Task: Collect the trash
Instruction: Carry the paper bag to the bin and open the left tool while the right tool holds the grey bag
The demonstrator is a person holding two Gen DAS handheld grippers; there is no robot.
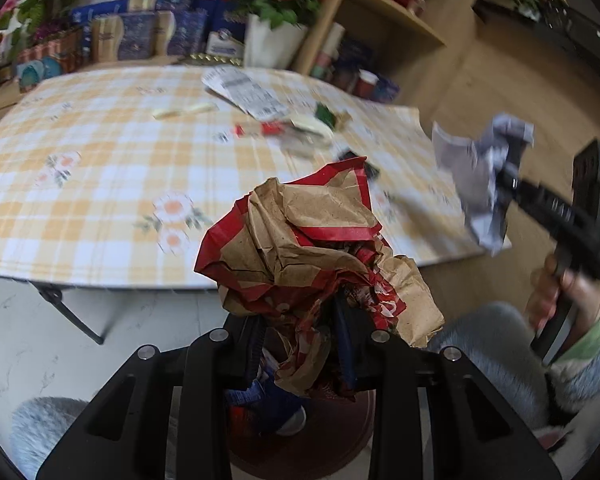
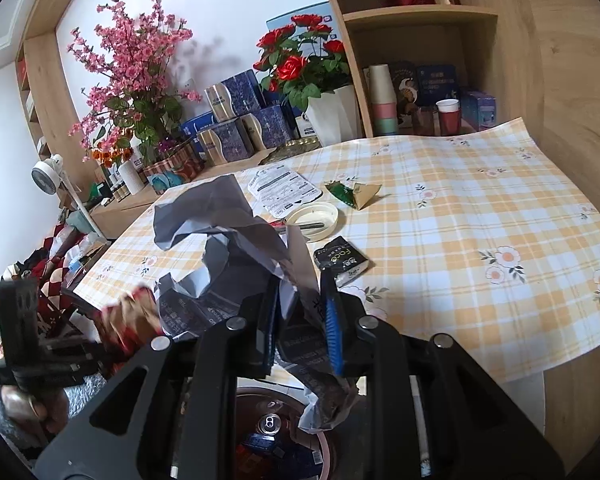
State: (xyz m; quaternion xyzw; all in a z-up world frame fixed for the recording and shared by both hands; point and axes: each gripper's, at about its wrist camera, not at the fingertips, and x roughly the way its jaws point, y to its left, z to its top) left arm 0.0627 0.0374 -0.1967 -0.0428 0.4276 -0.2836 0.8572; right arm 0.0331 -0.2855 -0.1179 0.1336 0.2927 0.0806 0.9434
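My left gripper (image 1: pixel 300 344) is shut on a crumpled brown-and-red paper bag (image 1: pixel 300 240), held just off the table's near edge. A dark red bin (image 1: pixel 340 440) sits below it with packets inside. My right gripper (image 2: pixel 300 320) is shut on a crumpled grey-white printed wrapper (image 2: pixel 228 236), above the same bin (image 2: pixel 256 394), where a can (image 2: pixel 270 424) lies. In the left wrist view the right gripper (image 1: pixel 504 178) and its wrapper (image 1: pixel 476 184) hang at the right. The left gripper (image 2: pixel 92 344) shows blurred at the left of the right wrist view.
On the yellow checked table (image 2: pixel 460 208) lie a white leaflet (image 2: pixel 284 190), a white lid (image 2: pixel 314 218), a black tissue pack (image 2: pixel 342 260) and a green-gold wrapper (image 2: pixel 354 194). Flower pots, blue boxes and a shelf with cups stand behind. A hand in a fuzzy sleeve (image 1: pixel 572 320) holds the right gripper.
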